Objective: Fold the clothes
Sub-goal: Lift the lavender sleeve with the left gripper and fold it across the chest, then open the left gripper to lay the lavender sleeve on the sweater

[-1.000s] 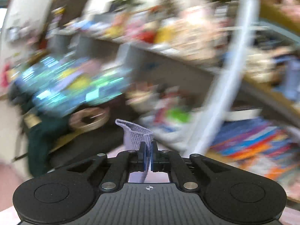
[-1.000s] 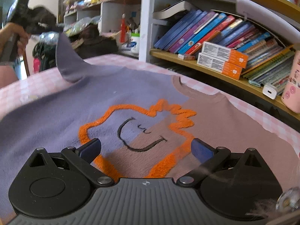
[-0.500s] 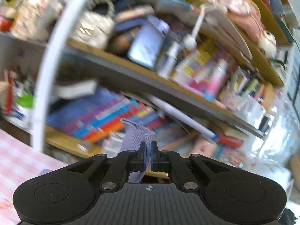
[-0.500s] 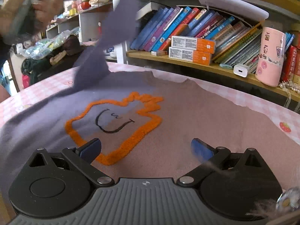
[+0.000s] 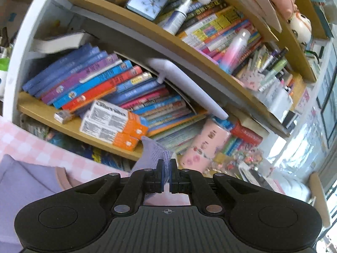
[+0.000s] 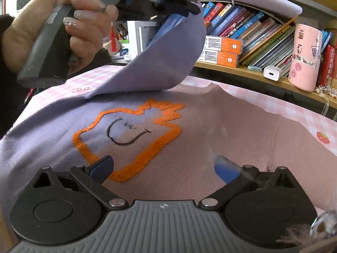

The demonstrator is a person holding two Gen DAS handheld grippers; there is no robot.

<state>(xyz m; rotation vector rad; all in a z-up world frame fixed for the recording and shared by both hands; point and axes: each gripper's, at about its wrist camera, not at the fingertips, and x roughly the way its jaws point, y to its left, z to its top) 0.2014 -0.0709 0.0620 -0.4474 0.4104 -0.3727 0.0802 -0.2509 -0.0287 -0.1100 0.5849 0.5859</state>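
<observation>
A purple and dusty-pink sweatshirt [image 6: 221, 130] with an orange fuzzy outline lies flat on the pink checked table [image 6: 311, 116]. Its purple sleeve [image 6: 166, 63] is lifted and carried over the chest, with the ribbed cuff [image 5: 155, 154] pinched in my left gripper [image 5: 166, 169], which is shut on it. A hand [image 6: 69, 27] holds that left gripper, which shows at the top of the right wrist view. My right gripper [image 6: 164, 168] hovers open just above the sweatshirt's front, nothing between its fingers.
A bookshelf [image 6: 263, 71] full of books runs along the table's far edge, with orange boxes [image 6: 223, 50], a white charger [image 6: 271, 73] and a pink cup [image 6: 305, 57] on its lower shelf. Part of the sweatshirt [image 5: 25, 181] shows at the lower left of the left wrist view.
My left gripper has swung the purple sleeve up from the table's left side and rightward over the sweatshirt's chest. The right gripper stayed open and shifted slightly right.
</observation>
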